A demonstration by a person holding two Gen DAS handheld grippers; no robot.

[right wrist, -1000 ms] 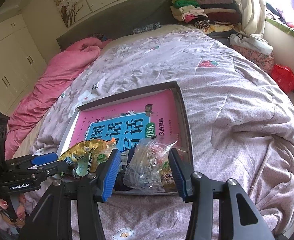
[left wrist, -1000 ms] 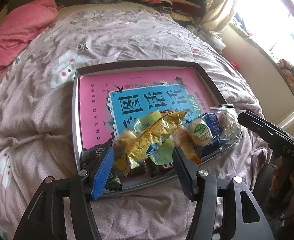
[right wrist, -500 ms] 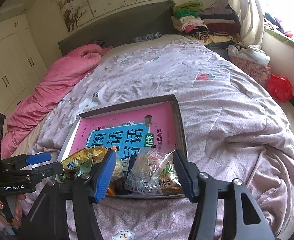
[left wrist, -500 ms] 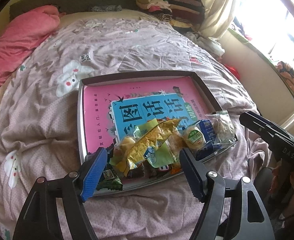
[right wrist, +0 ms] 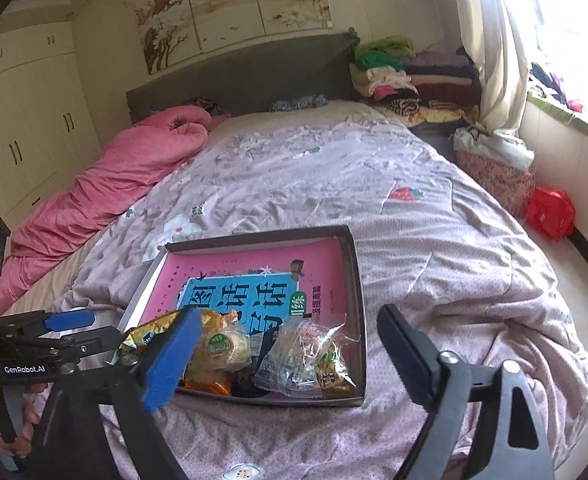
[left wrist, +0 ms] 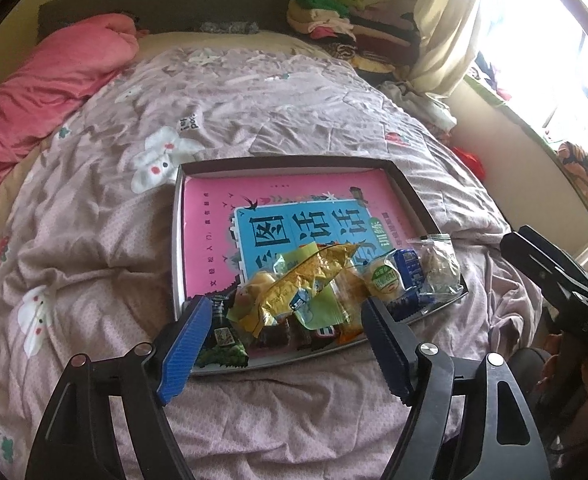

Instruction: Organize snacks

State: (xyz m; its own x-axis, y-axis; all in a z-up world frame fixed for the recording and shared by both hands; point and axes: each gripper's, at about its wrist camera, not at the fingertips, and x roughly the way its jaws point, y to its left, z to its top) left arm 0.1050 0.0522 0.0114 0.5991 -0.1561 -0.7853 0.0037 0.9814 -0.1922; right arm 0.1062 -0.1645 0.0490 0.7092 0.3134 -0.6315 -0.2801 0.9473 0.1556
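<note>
A shallow dark tray (left wrist: 410, 190) lies on the bed with a pink and blue book (left wrist: 294, 216) inside. Several snack packets are heaped at its near end: a yellow crinkled bag (left wrist: 298, 284), a round cake in a blue wrapper (left wrist: 394, 276) and a clear bag (left wrist: 440, 266). The tray (right wrist: 356, 280) and the clear bag (right wrist: 298, 356) also show in the right wrist view. My left gripper (left wrist: 285, 344) is open and empty, just short of the tray's near edge. My right gripper (right wrist: 289, 356) is open and empty, above the tray's near right corner.
A wrinkled mauve quilt (left wrist: 253, 112) covers the bed. A pink duvet (right wrist: 125, 176) lies rolled along the left side. Folded clothes (right wrist: 398, 76) are stacked by the headboard. A red bag (right wrist: 550, 212) sits on the floor at the right.
Both grippers have pulled back and up from the tray, and their jaws have opened wider. The snacks have not moved.
</note>
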